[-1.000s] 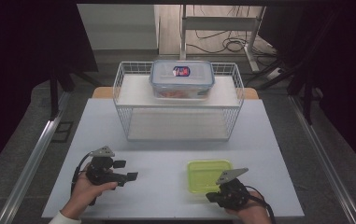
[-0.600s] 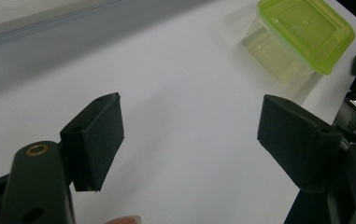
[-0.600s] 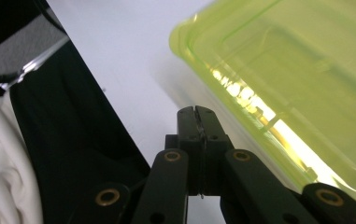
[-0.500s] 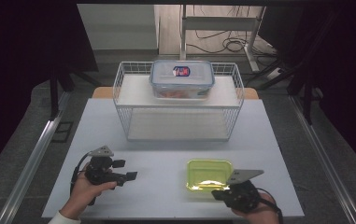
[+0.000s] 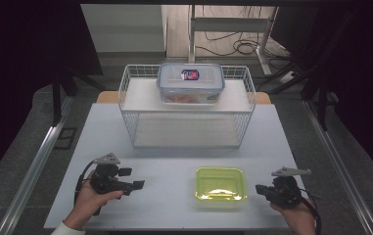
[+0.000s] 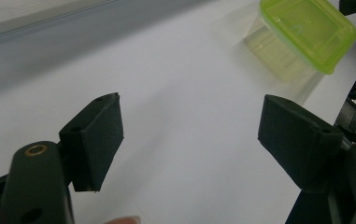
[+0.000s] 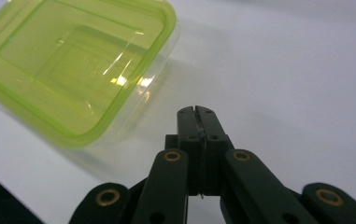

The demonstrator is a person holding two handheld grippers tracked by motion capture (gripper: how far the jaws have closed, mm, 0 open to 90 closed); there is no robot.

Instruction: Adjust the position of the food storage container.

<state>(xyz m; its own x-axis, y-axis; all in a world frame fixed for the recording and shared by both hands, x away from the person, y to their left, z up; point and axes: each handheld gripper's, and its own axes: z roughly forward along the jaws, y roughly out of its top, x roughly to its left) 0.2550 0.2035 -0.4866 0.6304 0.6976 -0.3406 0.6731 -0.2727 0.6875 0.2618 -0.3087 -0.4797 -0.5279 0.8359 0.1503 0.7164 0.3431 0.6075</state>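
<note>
A white table stands in a dim room, its top plain, matte and bare across most of its width. Grey floor runs along both sides, with a metal rail on the left and another on the right. Dark curtains hang to either side. Behind the table, black cables lie coiled on a wooden floor beside the legs of a metal stand.

At the far half of the table sits a white wire basket with a shelf across it. On that shelf rests a clear lidded food container with a blue rim and a label on its lid.

Nearer the person, right of centre, a small lime-green lidded container sits flat on the tabletop, lid on, casting a soft shadow.

The left gripper rests low at the near left, held in the person's hand, jaws spread wide with nothing between them; it is well apart from the green container. The right gripper is just to the right of the green container, jaws pressed fully together on nothing, tips pointing toward the container but not touching it
</note>
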